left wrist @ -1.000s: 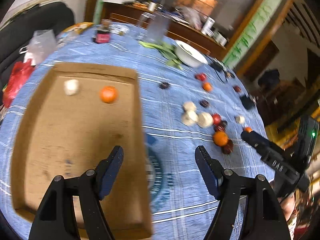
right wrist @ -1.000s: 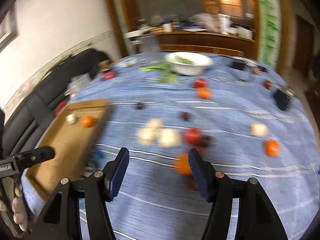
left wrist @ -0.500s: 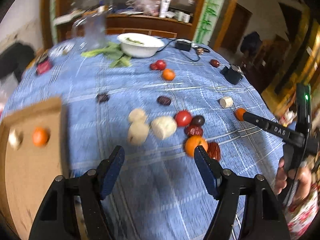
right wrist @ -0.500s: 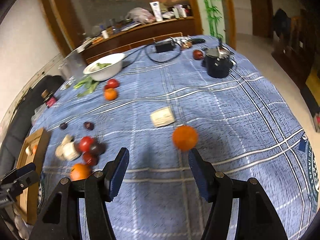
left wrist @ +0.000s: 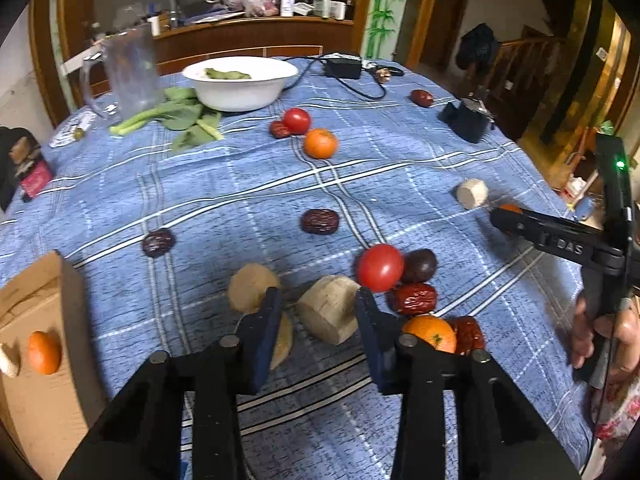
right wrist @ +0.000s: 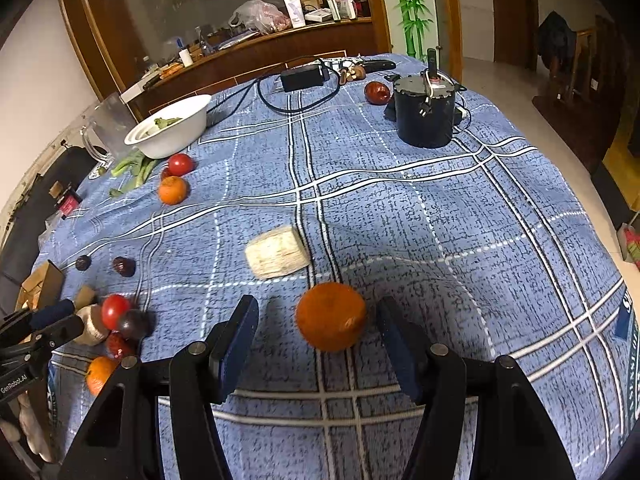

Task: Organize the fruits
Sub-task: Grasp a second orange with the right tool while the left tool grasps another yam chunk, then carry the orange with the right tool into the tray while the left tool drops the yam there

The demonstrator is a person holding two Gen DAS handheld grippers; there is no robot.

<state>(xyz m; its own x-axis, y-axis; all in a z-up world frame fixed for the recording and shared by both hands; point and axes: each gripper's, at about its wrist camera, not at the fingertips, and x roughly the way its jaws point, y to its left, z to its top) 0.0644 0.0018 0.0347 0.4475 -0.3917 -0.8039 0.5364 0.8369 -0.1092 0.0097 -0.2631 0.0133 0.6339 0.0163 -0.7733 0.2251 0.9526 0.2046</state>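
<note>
The left tongs [left wrist: 318, 306] are spread around a pale cut chunk [left wrist: 329, 314] lying on the blue-checked counter [left wrist: 240, 184], with a tomato [left wrist: 380, 267] and an orange [left wrist: 430, 332] just beside it. The right tongs [right wrist: 316, 320] are spread either side of another orange [right wrist: 331, 316] on the cloth, apart from both pads. A cardboard box [left wrist: 44, 344] at the left edge holds one orange.

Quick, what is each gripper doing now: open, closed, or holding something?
Left gripper: open, holding nothing, jaws either side of a pale chunk.
Right gripper: open, holding nothing, an orange between its jaws.
</note>
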